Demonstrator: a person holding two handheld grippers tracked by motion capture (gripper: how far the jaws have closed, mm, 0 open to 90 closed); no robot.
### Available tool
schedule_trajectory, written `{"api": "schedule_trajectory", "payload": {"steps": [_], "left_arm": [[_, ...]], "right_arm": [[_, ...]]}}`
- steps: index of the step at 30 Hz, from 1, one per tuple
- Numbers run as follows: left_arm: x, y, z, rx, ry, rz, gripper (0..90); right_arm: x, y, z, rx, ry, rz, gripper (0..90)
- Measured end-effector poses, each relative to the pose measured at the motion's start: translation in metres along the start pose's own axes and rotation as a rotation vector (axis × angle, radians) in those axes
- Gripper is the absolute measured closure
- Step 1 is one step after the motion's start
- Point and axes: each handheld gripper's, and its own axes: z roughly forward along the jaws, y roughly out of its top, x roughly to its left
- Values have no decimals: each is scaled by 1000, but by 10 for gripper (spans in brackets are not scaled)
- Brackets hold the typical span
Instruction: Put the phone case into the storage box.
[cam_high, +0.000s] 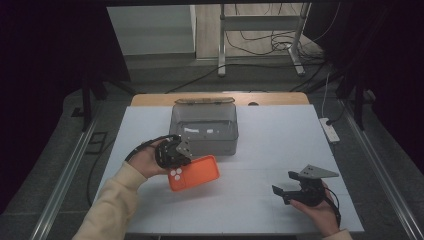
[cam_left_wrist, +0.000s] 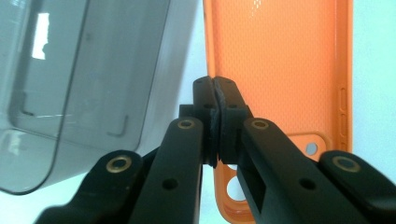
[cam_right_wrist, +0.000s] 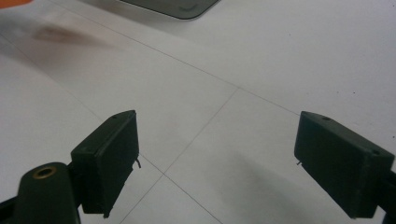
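- High view: the left gripper pinches the orange phone case by its edge, just in front of the smoky translucent plastic box. Such a thin edge hold could let the case swing or slip.
- Left gripper view: jaws clenched on the case's rim; its inside shows a fine dotted texture, rounded corners and camera cut-outs.
- Right gripper view: the right gripper is released, jaws wide over the matte white table.

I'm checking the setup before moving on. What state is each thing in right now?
Orange phone case: pinched at its edge by the left gripper, inner side facing that gripper's camera.
Grey plastic box: lid open, upright on the table.
Left gripper: shut on the case.
Right gripper: open, holding nothing.
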Motion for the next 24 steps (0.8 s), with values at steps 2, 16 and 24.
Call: {"api": "schedule_trajectory", "payload": {"steps": [2,16,24], "left_arm": [[-1,2,-2,7,4,0,883],[-7,13,-6,7,26,-8,883],[-9,17,-3,-6,19,-10,882]], "right_arm": [[0,0,0,-1,0,0,142],[4,3,4,-15,29,12,142],[7,6,7,-22,53,17,141]]}}
